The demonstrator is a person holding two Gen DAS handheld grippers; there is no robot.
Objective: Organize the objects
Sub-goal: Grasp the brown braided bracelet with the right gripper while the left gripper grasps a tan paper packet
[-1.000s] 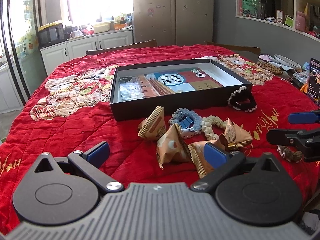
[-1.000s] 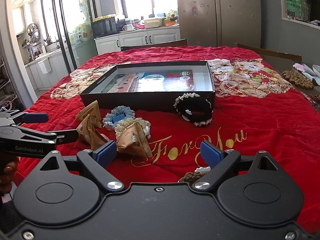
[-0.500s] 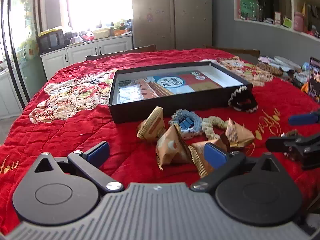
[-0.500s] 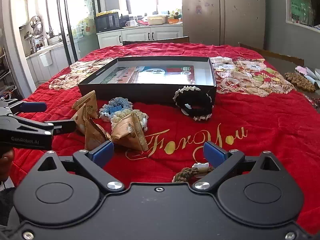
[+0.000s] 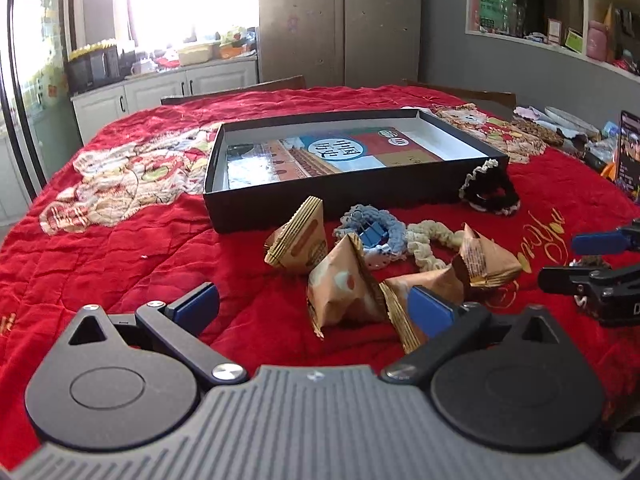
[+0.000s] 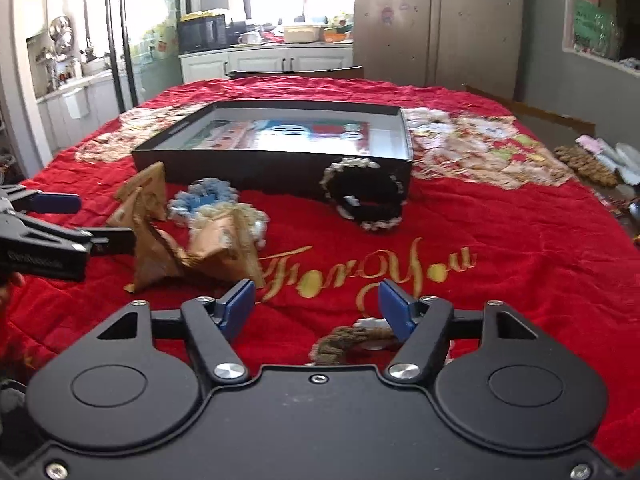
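On the left, the left gripper [image 5: 314, 308] hovers low over the red quilt [image 5: 120, 248], its blue-padded fingers [image 5: 198, 304] wide apart and holding nothing. Just ahead of it lies a cluster of tan triangular snack packets [image 5: 344, 292]: one nearest, between the fingers' line of sight, another standing further off to its left, and two more to the right, one partly hidden behind the right finger.

Beyond the packets, towards the middle, a blue crocheted ring [image 5: 370, 228] with a blue clip on it touches a cream crocheted band [image 5: 430, 240]. Behind them sits the black open box [image 5: 320, 200], its floor covered by a printed sheet and otherwise free of loose items. At the box's near right corner a black scrunchie with a pale trim [image 6: 366, 198] leans against the wall.

On the right, the right gripper [image 6: 318, 308] sits low over the gold lettering, fingers parted but narrower than the left's, nothing pinched between them. A brown braided band [image 6: 352, 340] lies just under and in front of it, close to its right finger.

Judging from this, sorting into the box has not started and the step in hand is the first pick. The right gripper seems best placed: it needs to drop and shift slightly right so the band sits between the pads, then squeeze and carry it far over the box wall. The left could advance on the nearest packet.
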